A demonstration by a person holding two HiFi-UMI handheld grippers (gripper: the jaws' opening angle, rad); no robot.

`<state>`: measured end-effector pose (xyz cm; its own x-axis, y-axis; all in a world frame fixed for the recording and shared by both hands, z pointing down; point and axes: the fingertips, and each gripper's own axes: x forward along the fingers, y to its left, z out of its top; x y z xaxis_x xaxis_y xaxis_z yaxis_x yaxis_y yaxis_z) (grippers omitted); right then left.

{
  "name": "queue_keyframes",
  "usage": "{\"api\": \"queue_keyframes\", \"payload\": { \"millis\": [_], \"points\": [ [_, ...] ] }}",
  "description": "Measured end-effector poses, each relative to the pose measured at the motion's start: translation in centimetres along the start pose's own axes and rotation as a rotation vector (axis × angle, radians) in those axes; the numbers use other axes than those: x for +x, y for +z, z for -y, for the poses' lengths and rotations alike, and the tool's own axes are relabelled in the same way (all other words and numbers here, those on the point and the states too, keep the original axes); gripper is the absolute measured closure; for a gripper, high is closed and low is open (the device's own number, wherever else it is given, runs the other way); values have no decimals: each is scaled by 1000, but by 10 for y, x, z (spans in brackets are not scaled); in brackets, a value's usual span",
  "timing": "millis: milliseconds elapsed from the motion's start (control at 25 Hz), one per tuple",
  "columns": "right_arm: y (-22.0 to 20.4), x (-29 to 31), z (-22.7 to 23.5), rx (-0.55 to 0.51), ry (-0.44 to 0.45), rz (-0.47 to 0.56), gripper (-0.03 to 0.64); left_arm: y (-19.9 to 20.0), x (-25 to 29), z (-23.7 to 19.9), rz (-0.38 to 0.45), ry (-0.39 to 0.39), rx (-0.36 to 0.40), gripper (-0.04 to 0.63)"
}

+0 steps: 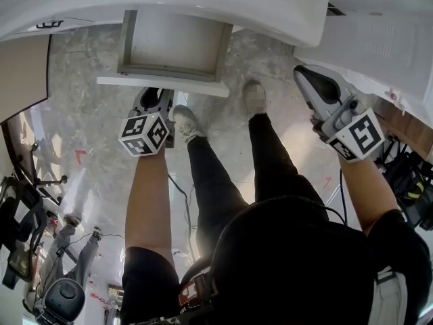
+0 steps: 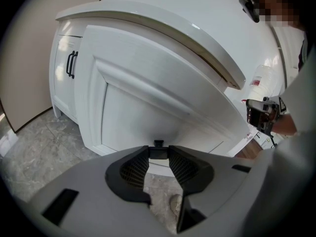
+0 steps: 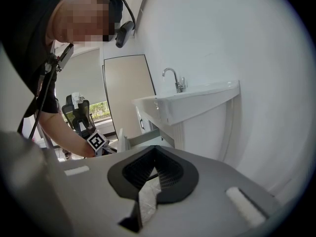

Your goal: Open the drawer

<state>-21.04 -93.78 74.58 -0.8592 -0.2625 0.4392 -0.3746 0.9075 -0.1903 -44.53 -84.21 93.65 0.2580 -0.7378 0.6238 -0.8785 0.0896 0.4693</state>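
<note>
Where the grip is taken: left gripper (image 2: 159, 155) is closed on the small dark handle (image 2: 158, 143), which is pinched between the jaw tips.
Reason for the grip: the drawer front (image 2: 143, 107) is otherwise smooth, so the handle is judged to be the only purchase for a pull. The gripper is pointed downward at it from the person's side.
Right gripper (image 3: 155, 152): the jaws are shut tip to tip with nothing between them. It is held off to the right, well apart from the drawer, probably because one gripper is enough and the drawer's path is best kept clear.
Drawer, place: the drawer (image 1: 172, 42) is seen standing out from the cabinet (image 2: 64, 90), under the rim of the basin (image 1: 203, 2), with its front turned toward the person's feet.
Drawer, look: a white panelled front with a raised moulding, grey inner walls and a pale bare bottom are shown. Nothing is seen inside.
Below: a grey marbled floor (image 1: 270, 53) is seen under the drawer.
Progress: the opening is judged largely done. How much travel is left cannot be told.
</note>
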Motion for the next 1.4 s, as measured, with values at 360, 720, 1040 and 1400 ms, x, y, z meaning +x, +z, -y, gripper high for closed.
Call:
{"api": "queue_keyframes", "payload": {
  "millis": [360,720,1040,1400],
  "points": [
    [1,6,-7,-4,8,-3,620,-7,-7,-1,-4,-6,3,466],
    [3,12,-15,-12,20,-9,620,-16,-15,-2,-4,-7,5,466],
    [1,13,-13,-21,21,-17,620,-17,-16,-3,-10,-23,41,471],
    [0,15,-12,-15,16,-19,620,-17,-16,-4,4,-41,28,472]
  ]
}}
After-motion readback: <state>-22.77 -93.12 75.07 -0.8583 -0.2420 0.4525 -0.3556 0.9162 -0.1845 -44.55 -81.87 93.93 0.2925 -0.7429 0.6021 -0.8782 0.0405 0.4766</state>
